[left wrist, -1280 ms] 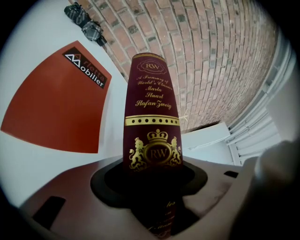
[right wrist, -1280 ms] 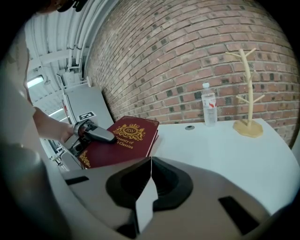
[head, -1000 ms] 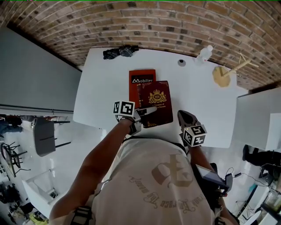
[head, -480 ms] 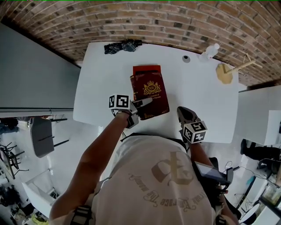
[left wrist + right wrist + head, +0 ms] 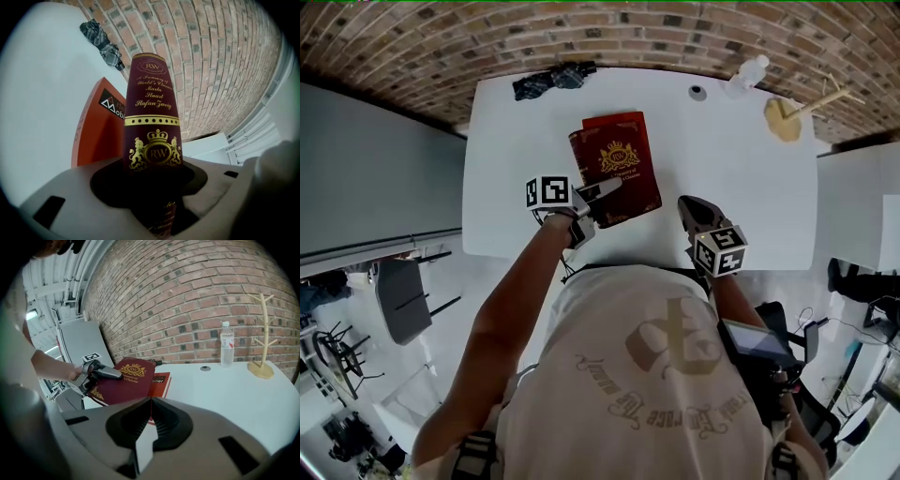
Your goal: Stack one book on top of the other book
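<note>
Maroon book (image 5: 619, 173) pinched in my left gripper (image 5: 607, 187) fingers, over orange book (image 5: 93, 131); right gripper (image 5: 690, 206) fingers closed, empty.

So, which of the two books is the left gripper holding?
The dark red book with the gold crest, clamped in the left gripper. The orange book lies flat on the white table, partly beneath it, ungripped.

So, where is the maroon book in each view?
Head view: maroon book, middle of the table.
Left gripper view: maroon book, centre, spine gripped between the jaws.
Right gripper view: maroon book, left of centre.
Shared landmark: orange book under it.
</note>
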A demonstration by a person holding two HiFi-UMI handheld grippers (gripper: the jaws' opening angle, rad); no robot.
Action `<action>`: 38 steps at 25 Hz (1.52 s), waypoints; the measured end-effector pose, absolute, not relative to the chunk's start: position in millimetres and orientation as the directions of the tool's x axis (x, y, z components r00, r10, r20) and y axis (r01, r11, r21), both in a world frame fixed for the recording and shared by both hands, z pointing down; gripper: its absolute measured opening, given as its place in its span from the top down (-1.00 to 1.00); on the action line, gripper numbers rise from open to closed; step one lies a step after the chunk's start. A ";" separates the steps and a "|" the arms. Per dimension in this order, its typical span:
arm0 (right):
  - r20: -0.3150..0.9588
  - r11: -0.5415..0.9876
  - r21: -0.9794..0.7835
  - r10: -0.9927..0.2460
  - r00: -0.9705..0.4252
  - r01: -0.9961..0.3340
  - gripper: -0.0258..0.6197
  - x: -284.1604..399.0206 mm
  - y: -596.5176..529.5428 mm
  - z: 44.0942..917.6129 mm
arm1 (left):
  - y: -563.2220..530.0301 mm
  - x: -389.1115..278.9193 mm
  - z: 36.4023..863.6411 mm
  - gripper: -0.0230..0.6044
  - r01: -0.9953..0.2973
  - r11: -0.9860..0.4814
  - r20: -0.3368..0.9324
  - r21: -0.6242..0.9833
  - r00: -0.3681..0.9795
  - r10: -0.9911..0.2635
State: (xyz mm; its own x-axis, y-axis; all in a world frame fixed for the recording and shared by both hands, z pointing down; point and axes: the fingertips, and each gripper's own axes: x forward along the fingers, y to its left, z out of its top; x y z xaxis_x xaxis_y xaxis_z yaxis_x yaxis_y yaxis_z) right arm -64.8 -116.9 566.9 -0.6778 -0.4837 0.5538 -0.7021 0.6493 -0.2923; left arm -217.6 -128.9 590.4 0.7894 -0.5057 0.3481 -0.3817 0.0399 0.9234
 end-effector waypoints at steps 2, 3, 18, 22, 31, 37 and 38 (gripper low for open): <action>0.553 0.647 -0.291 -0.487 -0.675 -0.705 0.85 -69.5 -115.9 567.7 | -133.6 -222.0 593.1 0.18 -0.396 0.038 0.361 0.917 0.790 -0.496; 0.553 0.646 -0.290 -0.488 -0.675 -0.706 0.85 -71.8 -115.8 568.0 | -137.1 -224.6 595.2 0.18 -0.406 0.039 0.372 0.913 0.788 -0.491; 0.570 0.588 -0.352 -0.482 -0.665 -0.728 0.85 -74.0 -113.8 581.6 | -171.8 -221.7 629.9 0.17 -0.344 0.078 0.345 0.936 0.848 -0.402; 0.570 0.582 -0.362 -0.480 -0.667 -0.728 0.85 -74.6 -114.1 582.2 | -171.8 -223.9 634.5 0.17 -0.369 0.074 0.367 0.926 0.841 -0.397; 0.556 0.599 -0.380 -0.461 -0.692 -0.704 0.85 -89.5 -126.5 579.0 | -169.5 -238.0 639.7 0.02 -0.516 0.087 0.508 0.852 0.778 -0.370; 0.553 0.604 -0.394 -0.446 -0.703 -0.693 0.85 -85.4 -135.6 585.5 | -172.9 -234.4 648.0 -0.08 -0.605 0.092 0.594 0.791 0.723 -0.353; 0.552 0.604 -0.397 -0.444 -0.706 -0.691 0.85 -86.2 -135.6 585.7 | -172.5 -235.6 647.4 -0.10 -0.619 0.097 0.610 0.779 0.712 -0.349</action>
